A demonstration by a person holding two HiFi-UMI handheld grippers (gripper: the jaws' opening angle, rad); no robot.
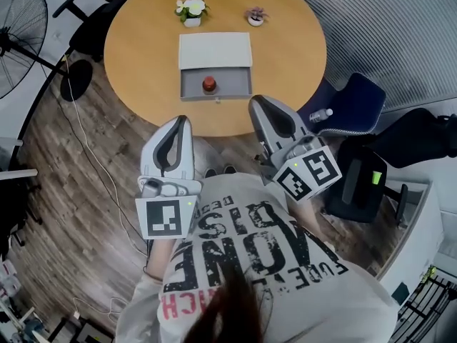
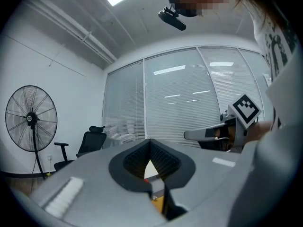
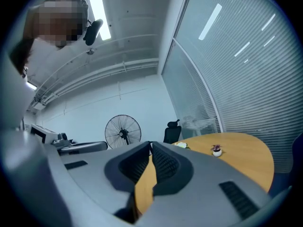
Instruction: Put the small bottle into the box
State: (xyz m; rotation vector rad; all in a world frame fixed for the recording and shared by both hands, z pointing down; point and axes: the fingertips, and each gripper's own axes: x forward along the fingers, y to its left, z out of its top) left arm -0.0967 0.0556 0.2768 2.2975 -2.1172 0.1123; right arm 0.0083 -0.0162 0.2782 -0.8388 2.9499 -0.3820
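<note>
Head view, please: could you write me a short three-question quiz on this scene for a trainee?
1. True or false: the small bottle already sits inside the open box.
2. What stands on the table beyond the box? A) two small potted plants B) a laptop C) a stack of plates
3. Does the left gripper or the right gripper hold anything?

Key: 1 true. 2 A. 3 No: both are shut on nothing, near the table's near edge.
</note>
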